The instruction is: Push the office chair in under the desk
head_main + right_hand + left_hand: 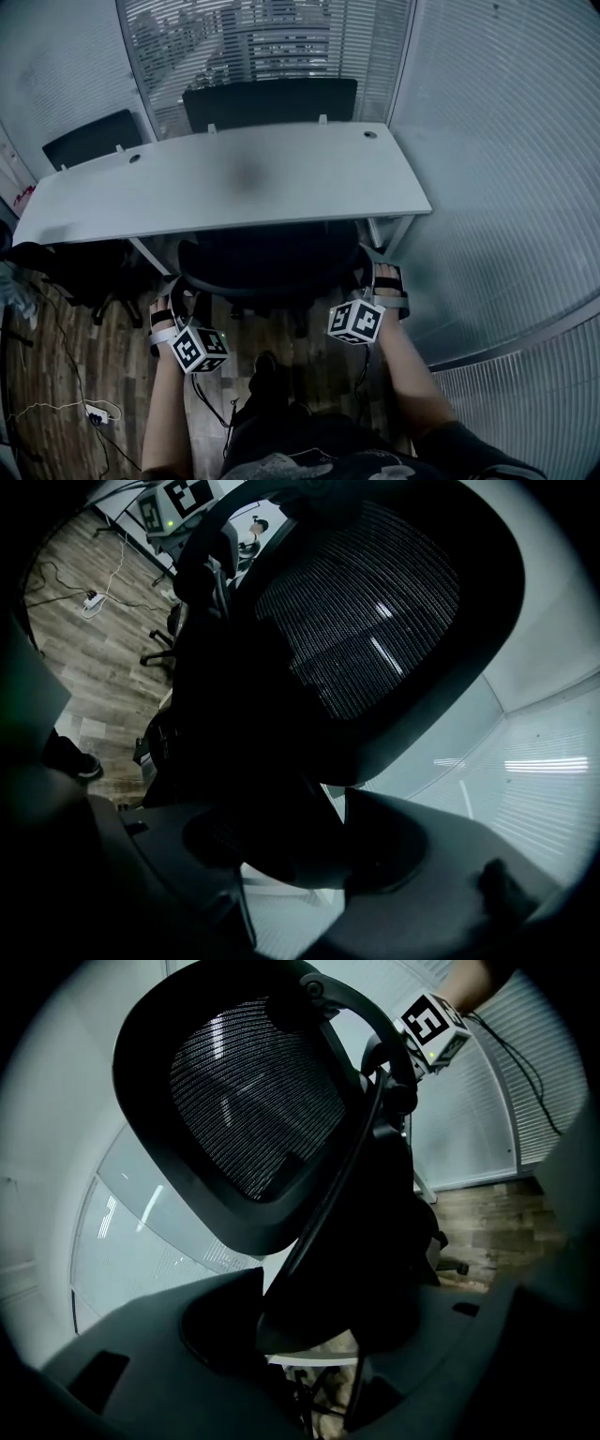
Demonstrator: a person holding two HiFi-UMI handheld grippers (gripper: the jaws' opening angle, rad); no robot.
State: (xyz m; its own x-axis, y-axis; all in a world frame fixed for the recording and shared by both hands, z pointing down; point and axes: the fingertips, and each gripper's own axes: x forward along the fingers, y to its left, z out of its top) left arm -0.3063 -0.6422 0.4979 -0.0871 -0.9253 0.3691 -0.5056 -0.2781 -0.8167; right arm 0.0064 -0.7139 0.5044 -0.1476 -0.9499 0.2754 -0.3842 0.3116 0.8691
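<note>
L gripper (174, 309) clamps chair (272, 267) back's left edge; chair sits mostly under desk (234, 178); R gripper (384, 286) clamps right edge. Best push both evenly, straight fwd, so it won't swerve into desk leg (398, 232).

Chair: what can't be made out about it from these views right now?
Seat: head view, hidden under desk and backrest.
Base: head view, mostly covered by backrest; gripper views, mostly behind backrest.
Space under desk: all views, hidden by desk or backrest.
</note>
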